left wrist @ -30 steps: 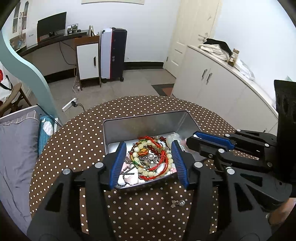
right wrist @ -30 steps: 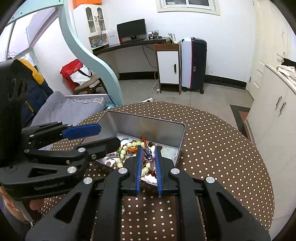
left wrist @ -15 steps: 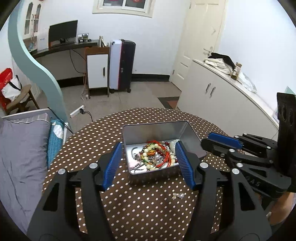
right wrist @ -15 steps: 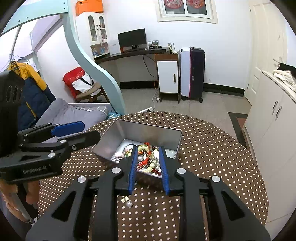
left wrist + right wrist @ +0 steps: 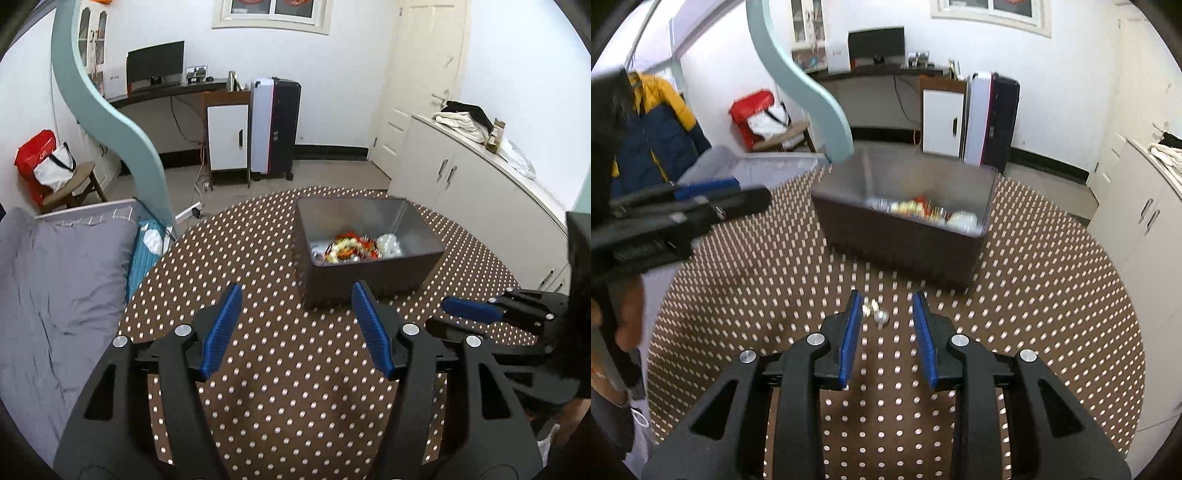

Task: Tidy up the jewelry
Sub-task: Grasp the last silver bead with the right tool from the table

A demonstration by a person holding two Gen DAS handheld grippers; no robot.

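A grey metal tin holds a heap of bead necklaces in red, cream and green; the tin also shows in the right wrist view. It stands on a round brown polka-dot table. My left gripper is open and empty, near and left of the tin. My right gripper is open and low over the table in front of the tin. A small silver earring lies on the cloth between its fingertips, nearer the left one. The right gripper also shows in the left wrist view.
A bed with grey bedding lies left of the table. White cabinets stand to the right. A suitcase and desk stand by the far wall. The person's hand holds the left gripper at the left edge.
Both grippers have pulled back from the tin and away from the beads. The right gripper has opened from nearly shut and dropped toward the earring on the cloth.
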